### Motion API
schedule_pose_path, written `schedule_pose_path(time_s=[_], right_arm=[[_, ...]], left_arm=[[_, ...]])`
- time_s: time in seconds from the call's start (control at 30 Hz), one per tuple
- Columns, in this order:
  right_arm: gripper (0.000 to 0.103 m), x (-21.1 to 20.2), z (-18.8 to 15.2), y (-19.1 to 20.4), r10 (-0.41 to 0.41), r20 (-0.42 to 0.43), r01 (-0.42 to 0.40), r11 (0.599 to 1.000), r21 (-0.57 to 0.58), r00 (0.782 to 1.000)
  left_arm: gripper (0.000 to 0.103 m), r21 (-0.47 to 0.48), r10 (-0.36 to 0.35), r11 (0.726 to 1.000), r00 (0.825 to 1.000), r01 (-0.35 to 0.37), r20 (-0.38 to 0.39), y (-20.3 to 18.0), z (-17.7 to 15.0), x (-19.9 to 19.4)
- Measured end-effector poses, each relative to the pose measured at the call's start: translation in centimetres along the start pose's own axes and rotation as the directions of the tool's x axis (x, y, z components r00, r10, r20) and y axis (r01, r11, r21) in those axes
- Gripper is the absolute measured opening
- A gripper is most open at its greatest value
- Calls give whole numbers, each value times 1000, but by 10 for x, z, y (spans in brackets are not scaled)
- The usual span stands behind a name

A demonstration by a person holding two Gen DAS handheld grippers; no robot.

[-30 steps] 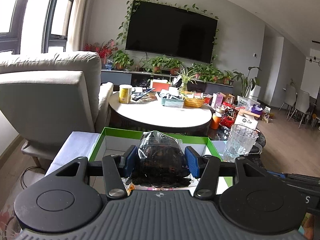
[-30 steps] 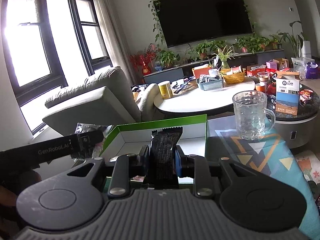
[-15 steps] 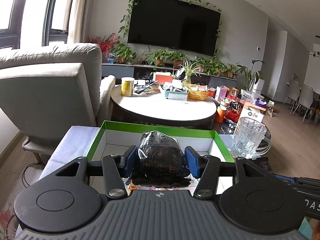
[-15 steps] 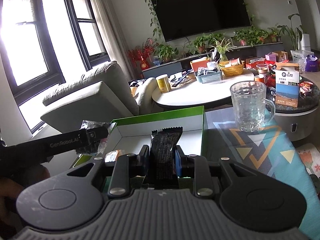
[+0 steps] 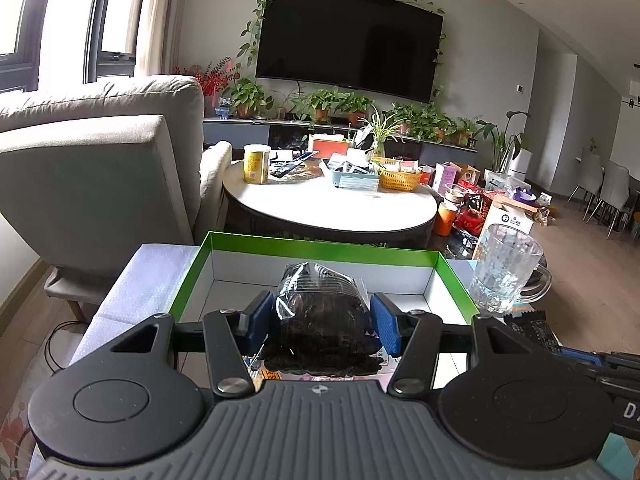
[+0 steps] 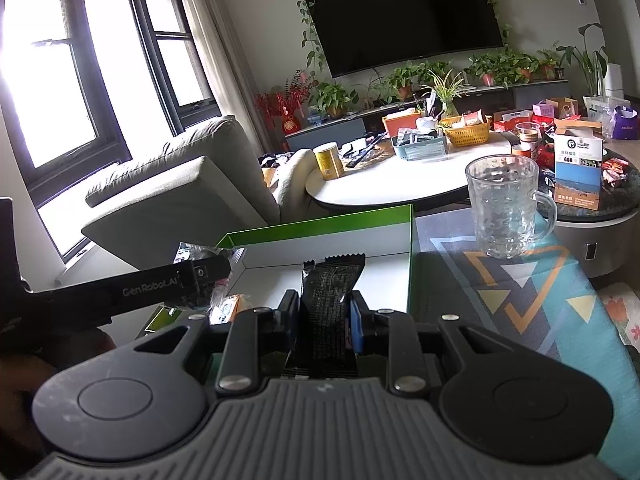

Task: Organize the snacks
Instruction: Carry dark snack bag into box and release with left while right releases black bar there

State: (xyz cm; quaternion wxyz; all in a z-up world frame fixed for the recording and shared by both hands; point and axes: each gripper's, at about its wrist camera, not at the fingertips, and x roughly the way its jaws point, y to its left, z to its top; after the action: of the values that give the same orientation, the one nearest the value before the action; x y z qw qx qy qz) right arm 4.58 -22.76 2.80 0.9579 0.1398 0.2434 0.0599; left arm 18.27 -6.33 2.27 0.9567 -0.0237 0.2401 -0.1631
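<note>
My left gripper (image 5: 322, 326) is opening, easing off the clear bag of dark snack (image 5: 322, 312) now lower over the green-rimmed white box (image 5: 320, 246): drop starting. My right gripper (image 6: 324, 322) is staying clamped on the black flat wrapper (image 6: 328, 304), waiting beside.

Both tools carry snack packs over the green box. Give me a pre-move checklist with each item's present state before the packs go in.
1. Left tool over the box: ok.
2. Left jaws opening around the clear pack; gap shows at the right pad: ok.
3. Right tool clamped on the black pack: ok.
4. Bare box floor ahead for both packs: ok.
5. Mug stands outside the box: ok.
6. Clear pack fully free of the left pad: cannot tell.
</note>
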Motion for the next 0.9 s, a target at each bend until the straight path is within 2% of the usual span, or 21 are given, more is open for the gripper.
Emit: schedule_pose_path(time_s=[0.27,0.43,0.67,0.83,0.9], right_arm=[[27,-1,1,1,0,7,0,1000,7,1000],[27,1,6,-2,15,20,-15,1000,15,1000],[27,21,19,3,27,20,-27,1000,-12,999],[29,37,19,7,25,3,-25,999,-22,1000],[36,45,18,7,21,-10,-21,999,-32,1000]], left_arm=[[54,-46,40,998,999,-41,-35,10,-5,4],[56,-52,60,997,998,-61,-21,17,-8,-12],[57,-53,81,995,995,-84,-55,33,-30,-43],[58,-67,67,995,986,-78,-152,39,-51,-61],[58,-73,43,996,981,-58,-190,37,-60,-68]])
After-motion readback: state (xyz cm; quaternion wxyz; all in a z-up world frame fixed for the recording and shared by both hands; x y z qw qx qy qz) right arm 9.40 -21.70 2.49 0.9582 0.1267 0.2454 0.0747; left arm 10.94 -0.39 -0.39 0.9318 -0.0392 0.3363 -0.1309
